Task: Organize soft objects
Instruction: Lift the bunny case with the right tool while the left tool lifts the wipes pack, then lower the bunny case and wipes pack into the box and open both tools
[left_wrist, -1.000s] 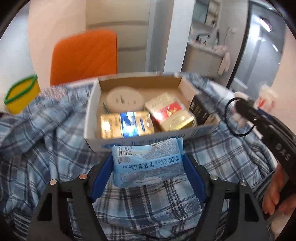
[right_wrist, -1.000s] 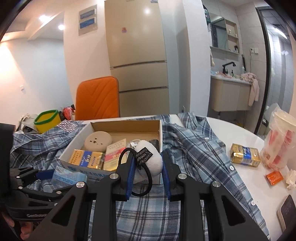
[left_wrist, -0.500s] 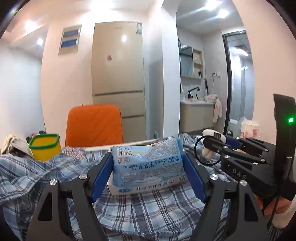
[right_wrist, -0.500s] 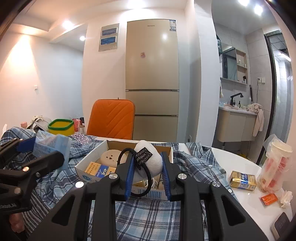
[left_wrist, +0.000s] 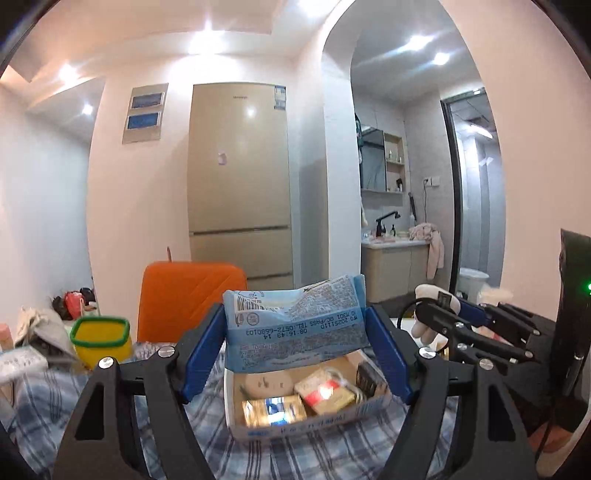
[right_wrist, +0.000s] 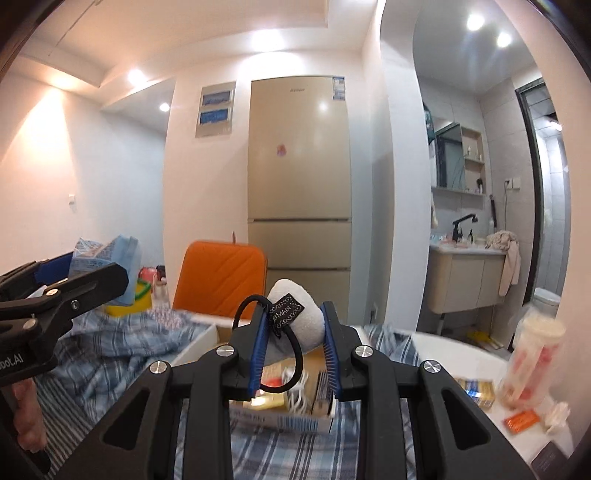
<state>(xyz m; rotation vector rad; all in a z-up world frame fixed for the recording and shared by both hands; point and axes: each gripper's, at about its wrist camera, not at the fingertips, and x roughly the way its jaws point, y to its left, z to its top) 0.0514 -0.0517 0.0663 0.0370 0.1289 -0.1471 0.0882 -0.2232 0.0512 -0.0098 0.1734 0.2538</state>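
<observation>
Two soft objects are held clamped above the cardboard box (left_wrist: 306, 424): a tissue pack (left_wrist: 293, 326) in the left gripper (left_wrist: 295, 354) and a plush toy (right_wrist: 299, 321) in the right gripper (right_wrist: 293, 350), each probably awaiting placement.

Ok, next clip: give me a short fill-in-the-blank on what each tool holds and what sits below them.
1. The left tool is shut on a ___ tissue pack.
2. The right tool grips a white plush toy with a ___ elastic loop.
3. The cardboard box rests on a ___ shirt.

Missing: blue; black; plaid
</observation>
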